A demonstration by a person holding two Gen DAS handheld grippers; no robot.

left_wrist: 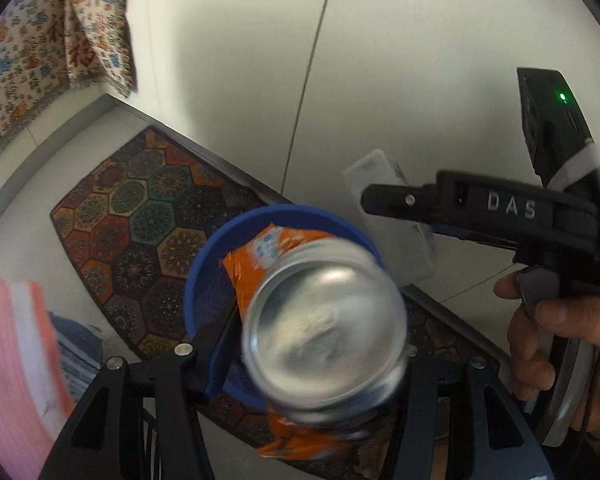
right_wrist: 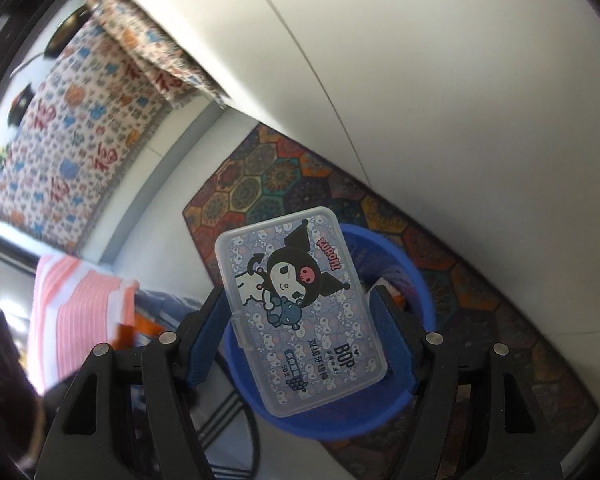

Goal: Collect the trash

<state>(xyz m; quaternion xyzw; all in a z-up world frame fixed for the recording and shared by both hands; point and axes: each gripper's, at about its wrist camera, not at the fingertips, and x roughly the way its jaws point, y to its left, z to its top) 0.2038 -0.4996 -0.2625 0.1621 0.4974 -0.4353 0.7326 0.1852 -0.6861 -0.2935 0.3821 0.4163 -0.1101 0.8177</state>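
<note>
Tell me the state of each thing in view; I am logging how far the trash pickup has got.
Left tool: shut on the orange can.
Orange can: crumpled, held above the blue bin.
Right tool: shut on the plastic case.
Plastic case: lid closed, held over the bin.
Blue bin: open-topped, standing on the patterned mat.
Mat: lying flat on the floor.

Blurred orange can (left_wrist: 324, 336) and clear cartoon-printed box (right_wrist: 300, 312) above blue bin (right_wrist: 416, 280).
</note>
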